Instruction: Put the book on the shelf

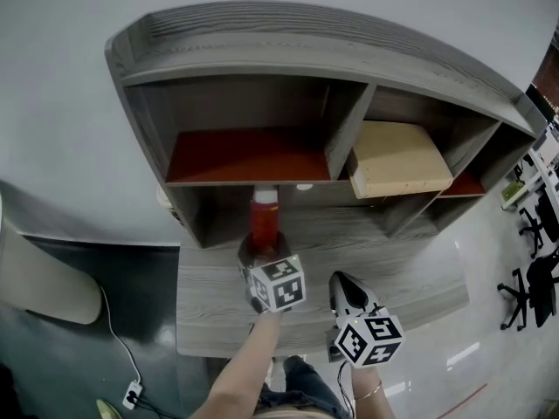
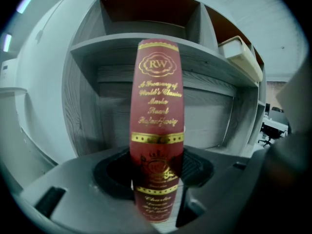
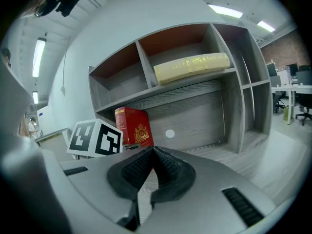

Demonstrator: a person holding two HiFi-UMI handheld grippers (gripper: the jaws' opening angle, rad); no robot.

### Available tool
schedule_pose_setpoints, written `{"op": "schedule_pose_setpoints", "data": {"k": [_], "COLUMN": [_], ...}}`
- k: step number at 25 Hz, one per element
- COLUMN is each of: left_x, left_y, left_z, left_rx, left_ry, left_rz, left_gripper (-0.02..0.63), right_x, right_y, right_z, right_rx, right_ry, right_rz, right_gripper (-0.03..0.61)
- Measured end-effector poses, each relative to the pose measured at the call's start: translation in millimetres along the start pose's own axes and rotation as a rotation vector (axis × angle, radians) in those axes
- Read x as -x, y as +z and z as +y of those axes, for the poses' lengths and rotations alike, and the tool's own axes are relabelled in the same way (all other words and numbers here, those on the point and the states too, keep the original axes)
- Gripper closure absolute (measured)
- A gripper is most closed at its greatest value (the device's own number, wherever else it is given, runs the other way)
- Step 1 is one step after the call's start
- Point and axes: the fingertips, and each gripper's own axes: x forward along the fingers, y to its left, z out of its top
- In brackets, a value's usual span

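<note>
A red book [image 1: 265,219] with gold lettering stands upright over the grey desk [image 1: 210,308], in front of the shelf's lower opening. My left gripper [image 1: 262,253] is shut on its lower part. In the left gripper view the book's spine [image 2: 157,111] faces the camera, with the pads [image 2: 195,167] pressed on both sides. The right gripper view shows the book [image 3: 134,126] beside the left gripper's marker cube [image 3: 95,138]. My right gripper [image 1: 343,282] hovers to the right of it, shut with nothing in it [image 3: 153,152]. The grey wooden shelf [image 1: 262,37] has red back panels.
A pale yellow book [image 1: 397,157] lies flat in the shelf's upper right compartment [image 3: 192,66]. The upper left compartment [image 1: 249,151] holds nothing. Office chairs [image 1: 533,286] stand at the far right. A cable and power strip [image 1: 131,395] lie on the floor at the left.
</note>
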Motion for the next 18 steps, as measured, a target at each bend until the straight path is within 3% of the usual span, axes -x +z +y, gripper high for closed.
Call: {"op": "schedule_pose_setpoints", "data": {"k": [18], "left_x": [-41], "left_y": [-20], "left_z": [-10], "left_rx": [0.012], "left_ry": [0.053], "left_rz": [0.076], "left_gripper": [0.379], "right_x": [-8], "right_y": [1], "right_z": [-28], "right_rx": [-0.009], "right_ry": [0.005], "right_rz": [0.028], "right_gripper": [0.569]}}
